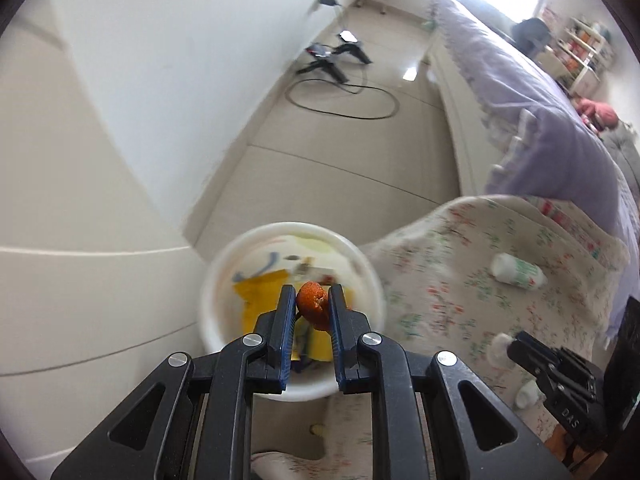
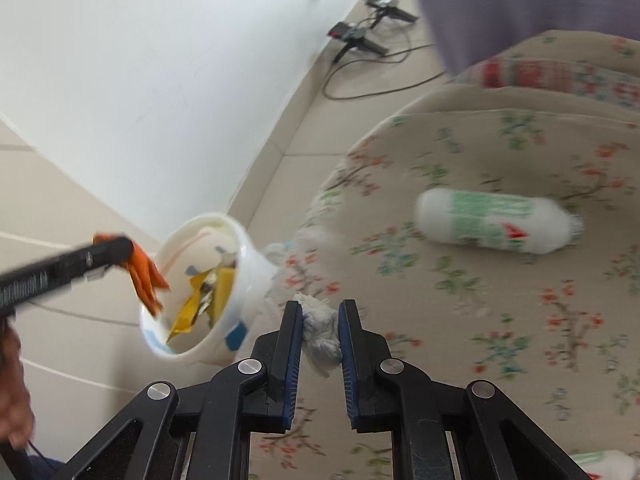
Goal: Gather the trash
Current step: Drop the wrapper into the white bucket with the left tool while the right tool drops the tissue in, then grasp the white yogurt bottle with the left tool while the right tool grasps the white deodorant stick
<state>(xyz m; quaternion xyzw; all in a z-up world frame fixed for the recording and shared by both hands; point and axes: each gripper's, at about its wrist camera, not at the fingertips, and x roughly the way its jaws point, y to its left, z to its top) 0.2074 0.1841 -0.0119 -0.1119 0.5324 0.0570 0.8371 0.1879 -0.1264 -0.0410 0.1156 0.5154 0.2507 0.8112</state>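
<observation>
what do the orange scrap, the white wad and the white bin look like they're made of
Orange scrap: likely citrus peel, with pitted, matte skin and curled edges. White wad: tissue or paper, soft and crumpled, matte. White bin: probably plastic, with a smooth, slightly glossy wall and a thin rim.

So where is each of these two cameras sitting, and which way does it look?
Left wrist: on the left hand-held gripper, looking down past its orange peel into the white bin.
Right wrist: on the right hand-held gripper, which holds a tissue above the floral cloth.
Shared: bin, peel, lying white bottle.
</observation>
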